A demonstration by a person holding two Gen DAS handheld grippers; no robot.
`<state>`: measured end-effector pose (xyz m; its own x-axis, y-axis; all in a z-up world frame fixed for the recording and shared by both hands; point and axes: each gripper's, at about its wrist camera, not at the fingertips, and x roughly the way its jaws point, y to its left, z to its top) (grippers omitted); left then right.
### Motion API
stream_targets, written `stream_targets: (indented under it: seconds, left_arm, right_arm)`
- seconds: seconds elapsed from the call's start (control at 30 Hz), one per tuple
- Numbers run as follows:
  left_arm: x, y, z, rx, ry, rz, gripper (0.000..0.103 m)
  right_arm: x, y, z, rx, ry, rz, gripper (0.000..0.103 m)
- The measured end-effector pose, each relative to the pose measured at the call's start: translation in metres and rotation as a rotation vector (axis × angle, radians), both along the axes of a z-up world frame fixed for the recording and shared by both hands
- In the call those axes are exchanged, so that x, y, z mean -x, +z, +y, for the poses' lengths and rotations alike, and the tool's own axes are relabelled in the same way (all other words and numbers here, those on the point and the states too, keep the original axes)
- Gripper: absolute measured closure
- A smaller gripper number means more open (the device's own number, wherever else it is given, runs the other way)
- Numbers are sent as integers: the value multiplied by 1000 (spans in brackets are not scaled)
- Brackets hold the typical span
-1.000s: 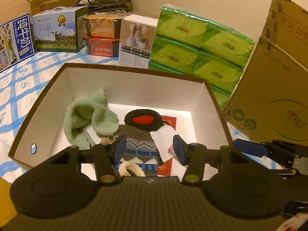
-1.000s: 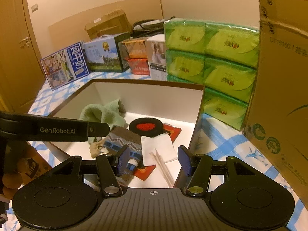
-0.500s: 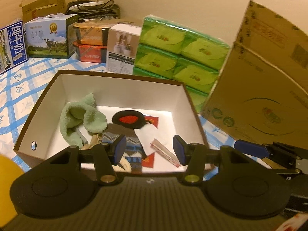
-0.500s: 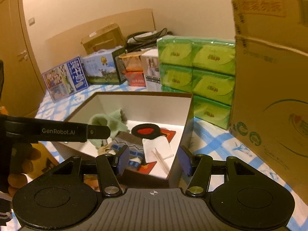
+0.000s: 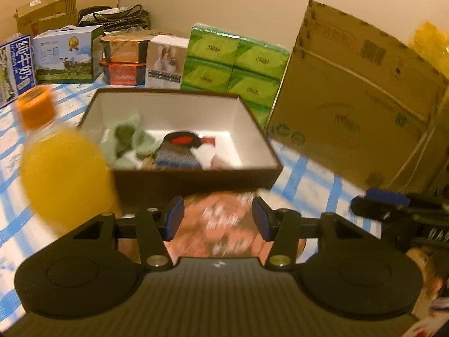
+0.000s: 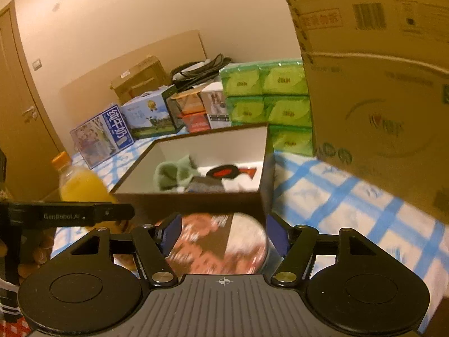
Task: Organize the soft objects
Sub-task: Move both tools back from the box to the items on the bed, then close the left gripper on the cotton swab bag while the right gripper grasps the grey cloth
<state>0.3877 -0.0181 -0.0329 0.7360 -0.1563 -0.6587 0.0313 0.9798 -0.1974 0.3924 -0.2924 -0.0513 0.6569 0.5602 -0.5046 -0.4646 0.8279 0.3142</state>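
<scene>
1. Blue-checked cloth [image 6: 331, 191] covers the surface, with green tissue packs [image 5: 235, 64] and a big cardboard carton [image 5: 350, 106] standing behind.
2. The soft things lie in the open brown box [image 5: 196, 181]: a green fleece piece [image 5: 126, 140], a patterned knit item [image 5: 176, 156] and a black-and-red round piece [image 5: 181, 139], all touching.
3. They look light, limp and easily bunched; pinching a thick fold of the green fleece seems the safest hold.
4. The left gripper [image 5: 217, 219] hangs short of the box, tilted down, jaws apart and holding nothing.
5. The right gripper [image 6: 223, 233] is posed likewise; its jaws have just been opening, nothing between them.
6. An orange juice bottle [image 5: 61, 165] stands close by on the left.
</scene>
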Motion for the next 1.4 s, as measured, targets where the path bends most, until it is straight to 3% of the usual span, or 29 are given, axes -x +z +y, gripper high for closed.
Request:
stream_targets:
  seconds: [0.37, 0.73, 1.07, 1.4]
  left_arm:
    - [94, -17, 45, -104, -23, 43, 54]
    - [152, -38, 61, -134, -33, 71, 54]
    - [163, -62, 51, -152, -83, 100, 54]
    - [142, -94, 39, -210, -142, 141, 54]
  right_arm:
    - [77, -24, 14, -20, -44, 104, 35]
    - [107, -55, 45, 13, -69, 202, 35]
    - [112, -85, 61, 60, -89, 282, 35]
    - [90, -113, 58, 66, -124, 343, 35]
